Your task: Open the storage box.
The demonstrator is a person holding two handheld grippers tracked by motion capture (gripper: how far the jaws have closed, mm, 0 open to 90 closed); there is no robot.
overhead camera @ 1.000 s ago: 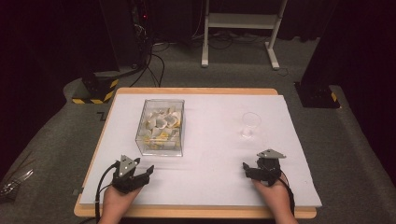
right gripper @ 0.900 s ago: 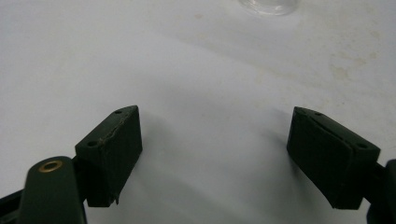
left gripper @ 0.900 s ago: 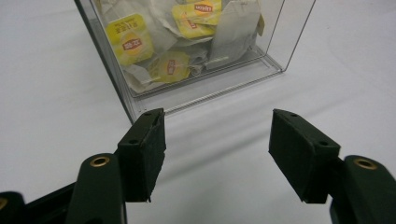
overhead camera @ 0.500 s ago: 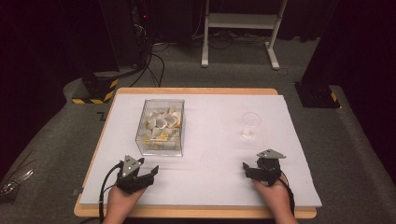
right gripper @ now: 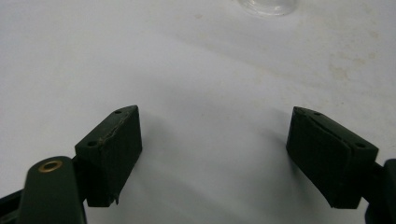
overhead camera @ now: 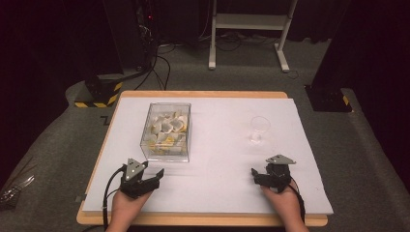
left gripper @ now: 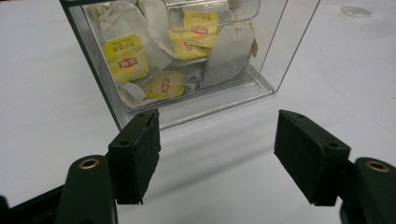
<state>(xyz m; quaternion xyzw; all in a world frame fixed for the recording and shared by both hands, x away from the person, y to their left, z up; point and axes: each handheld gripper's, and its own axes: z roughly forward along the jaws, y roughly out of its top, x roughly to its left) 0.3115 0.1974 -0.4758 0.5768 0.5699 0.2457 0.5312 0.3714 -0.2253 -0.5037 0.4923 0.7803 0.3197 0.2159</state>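
High view: the left gripper (overhead camera: 153,177) rests on the white counter (overhead camera: 222,159) just short of the clear box of tea bags (overhead camera: 166,130), and its fingers, empty, have just been opening. The right gripper (overhead camera: 256,175) sits near the counter's front edge, with the empty glass (overhead camera: 259,129) standing apart, straight beyond it. The step in hand looks like reaching for a tea bag, so the left hand should rise and come in over the box's open top, not push at its wall.

Left gripper view: the fingers (left gripper: 138,156) are spread wide with nothing between them, aimed at the box's near lower corner. Yellow-tagged tea bags (left gripper: 125,58) lie piled inside; picking one by its tag or string should lift a single bag.

Right gripper view: the fingers (right gripper: 112,151) stand wide apart over bare counter, with the glass base (right gripper: 267,5) ahead. That hand could steady the glass.
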